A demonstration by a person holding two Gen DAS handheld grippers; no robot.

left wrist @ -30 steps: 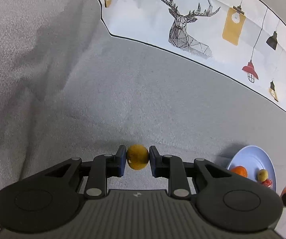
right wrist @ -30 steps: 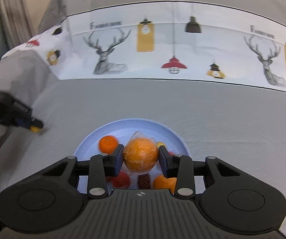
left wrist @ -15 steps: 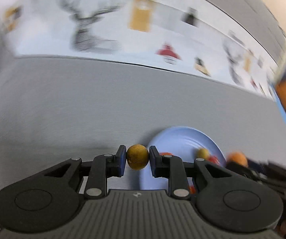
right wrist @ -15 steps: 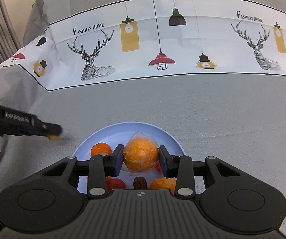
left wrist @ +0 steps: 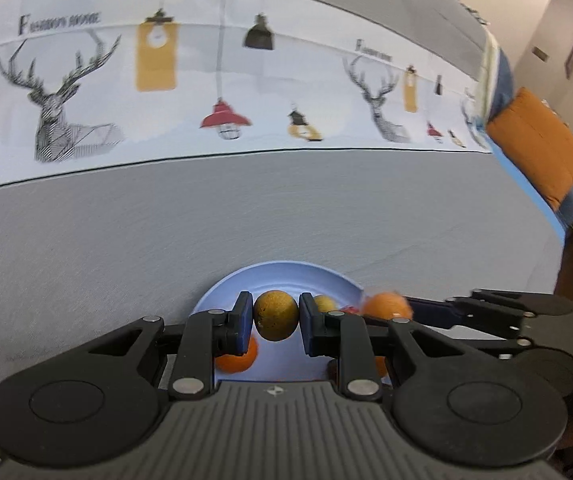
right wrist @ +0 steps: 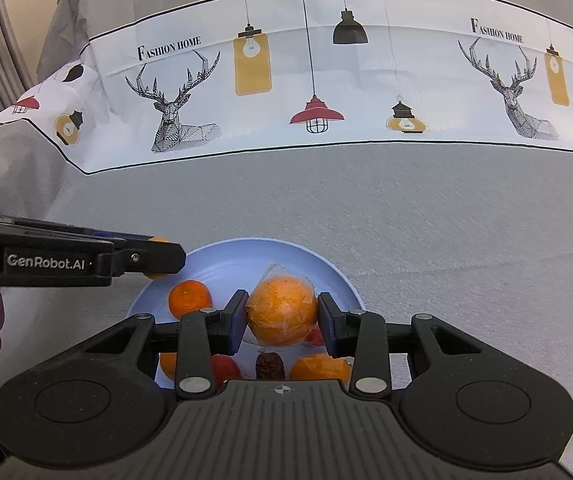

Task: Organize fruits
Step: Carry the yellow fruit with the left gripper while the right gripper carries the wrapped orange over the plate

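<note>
Both fruits hang over the blue plate at lower centre, the left gripper clamped on a small yellow-brown fruit and the right gripper on a wrapped orange, so the next move is probably lowering and releasing each into bare plate.

Each tool is built of matte black plastic. On the right tool, a ribbed grey-black housing with a small cross-shaped mark is seen at the base, flanked by two rounded lobes with circular recesses. Angled link arms with triangular cut-outs run forward from these, pinned by silver round-headed screws, and end in dark blue pads. The left tool is shaped alike; white "GenRobot.AI" lettering is printed on its side.
</note>
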